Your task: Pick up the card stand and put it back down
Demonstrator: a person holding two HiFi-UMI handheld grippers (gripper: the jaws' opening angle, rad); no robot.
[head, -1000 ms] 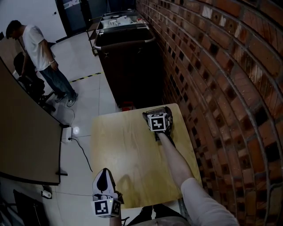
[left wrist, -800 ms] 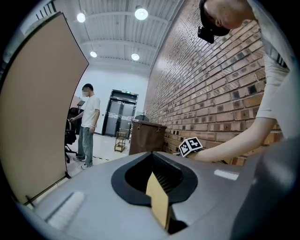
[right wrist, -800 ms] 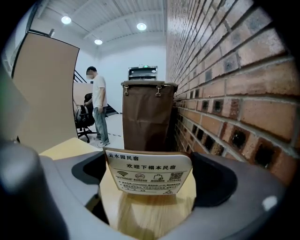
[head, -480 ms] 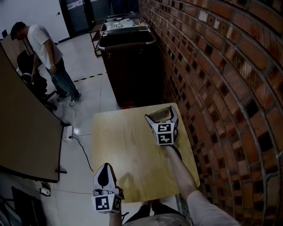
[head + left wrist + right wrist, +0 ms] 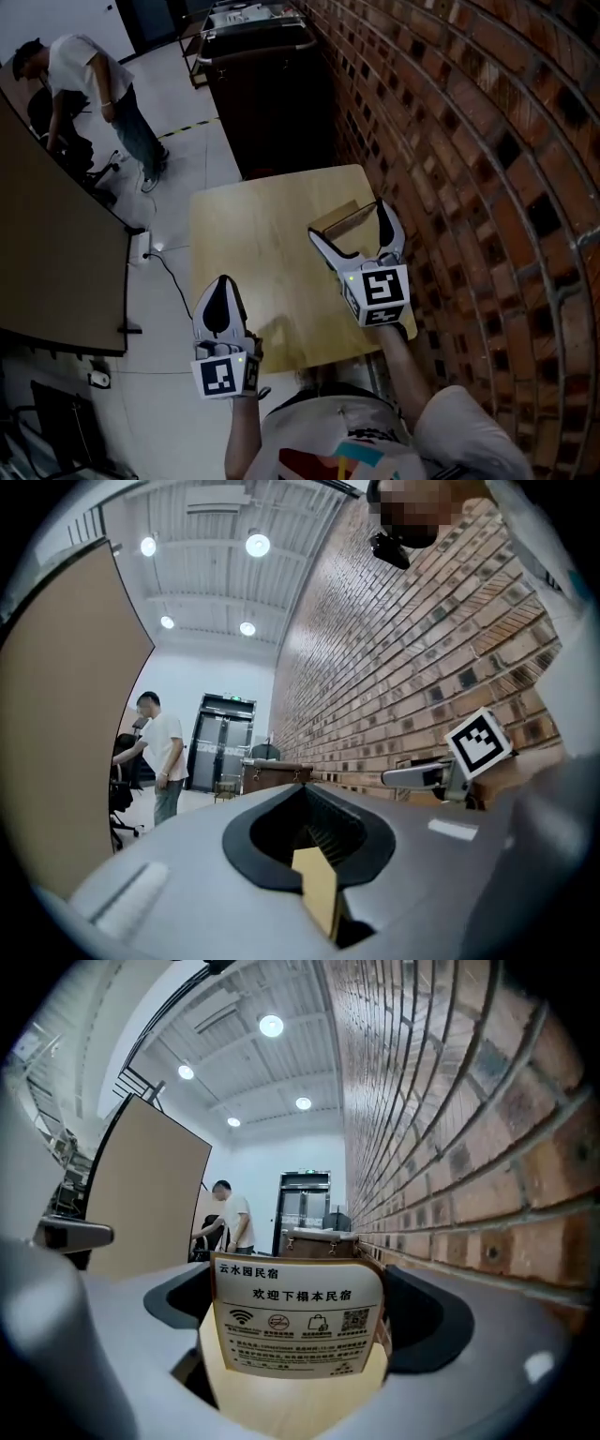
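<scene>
Clamped on the card stand (image 5: 298, 1321) with the right gripper (image 5: 349, 221), forearm stretched forward over the table (image 5: 253, 248). Parked low at the near edge with the left gripper (image 5: 217, 305), jaws pressed together.

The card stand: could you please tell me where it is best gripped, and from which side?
I'd take it by its two side edges, coming square at the printed face. The card stand is a thin, flat panel, so jaws spread across its width should hold it steadily. The right hand-held gripper spans it this way.
</scene>
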